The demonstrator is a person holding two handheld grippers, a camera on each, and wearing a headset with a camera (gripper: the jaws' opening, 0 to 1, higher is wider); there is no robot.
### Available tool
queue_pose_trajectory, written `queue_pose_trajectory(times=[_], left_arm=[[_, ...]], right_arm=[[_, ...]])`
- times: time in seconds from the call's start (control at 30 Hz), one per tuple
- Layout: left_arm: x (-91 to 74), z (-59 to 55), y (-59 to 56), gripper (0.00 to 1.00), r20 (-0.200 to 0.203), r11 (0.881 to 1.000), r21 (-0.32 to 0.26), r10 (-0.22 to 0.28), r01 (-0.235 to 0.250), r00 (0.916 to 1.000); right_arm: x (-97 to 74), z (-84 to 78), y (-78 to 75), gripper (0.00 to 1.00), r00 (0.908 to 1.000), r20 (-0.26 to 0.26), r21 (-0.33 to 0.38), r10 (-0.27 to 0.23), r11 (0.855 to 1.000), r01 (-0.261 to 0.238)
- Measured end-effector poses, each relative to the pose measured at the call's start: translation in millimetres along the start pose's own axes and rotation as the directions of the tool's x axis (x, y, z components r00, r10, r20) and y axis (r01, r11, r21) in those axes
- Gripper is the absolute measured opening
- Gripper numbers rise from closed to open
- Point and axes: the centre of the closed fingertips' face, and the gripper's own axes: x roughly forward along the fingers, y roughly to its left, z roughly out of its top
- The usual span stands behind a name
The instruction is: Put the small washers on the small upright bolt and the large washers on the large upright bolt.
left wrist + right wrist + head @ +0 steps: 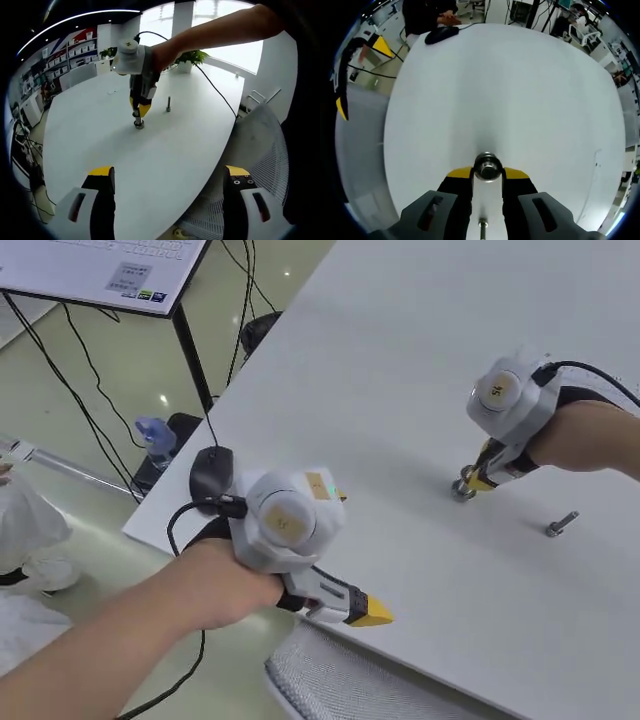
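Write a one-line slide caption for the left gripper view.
Left gripper open at the table edge; ahead, the right gripper points down onto the large bolt, the small bolt upright beside it.

The right gripper (478,478) covers most of the large bolt (463,487) in the head view. In the right gripper view the shank is hidden beneath the bolt's round top, so whether the jaws pinch a washer cannot be told. The small bolt (561,524) is too small to show any washers; a laptop (100,270) is cut by the top edge, a mesh chair (340,680) by the bottom.
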Motion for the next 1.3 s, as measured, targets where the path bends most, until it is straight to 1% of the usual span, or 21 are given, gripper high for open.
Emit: queue_pose_trajectory(times=[0.1, 0.23, 0.37, 0.43, 0.73, 0.87, 1.1, 1.3], left_arm=[[-0.2, -1.6, -0.2, 0.89, -0.002, 1.000, -0.001, -0.001, 0.001, 1.0000], [-0.1, -2.0, 0.6, 0.89, -0.001, 1.000, -0.004, -0.002, 0.002, 1.0000], [0.3, -1.9, 1.8, 0.89, -0.002, 1.000, -0.006, -0.004, 0.004, 1.0000], [0.4, -2.3, 2.7, 0.88, -0.006, 1.000, -0.006, -0.005, 0.005, 1.0000], [0.8, -2.6, 4.7, 0.87, -0.009, 1.000, -0.006, -0.008, 0.008, 0.9999], [0.2, -4.9, 5.3, 0.87, -0.015, 1.000, -0.008, -0.008, 0.008, 0.9999], [0.5, -8.1, 4.5, 0.86, -0.021, 1.000, -0.012, -0.014, 0.014, 0.9997], [1.7, -7.5, 3.6, 0.84, -0.022, 1.000, -0.011, -0.019, 0.019, 0.9996]], right_arm=[[4.1, -0.5, 1.3, 0.22, 1.0000, -0.005, -0.002, 0.002, 1.000, -0.002], [12.8, -0.3, -2.9, 0.22, 0.9999, -0.007, -0.007, 0.007, 1.000, -0.007], [13.7, -0.6, -0.7, 0.22, 0.9999, -0.008, 0.002, 0.006, 1.000, -0.006], [16.9, -1.5, -3.0, 0.22, 0.9999, -0.009, 0.005, 0.007, 1.000, -0.007], [18.8, -2.3, 3.6, 0.22, 0.9999, -0.016, 0.006, 0.003, 1.000, -0.003], [23.7, -5.4, 1.9, 0.22, 0.9997, -0.022, 0.004, 0.007, 1.000, -0.007], [22.3, -4.1, 4.5, 0.22, 0.9997, -0.021, 0.012, 0.008, 1.000, -0.007], [22.4, -4.5, 6.1, 0.23, 0.9997, -0.024, 0.015, 0.011, 1.000, -0.011]])
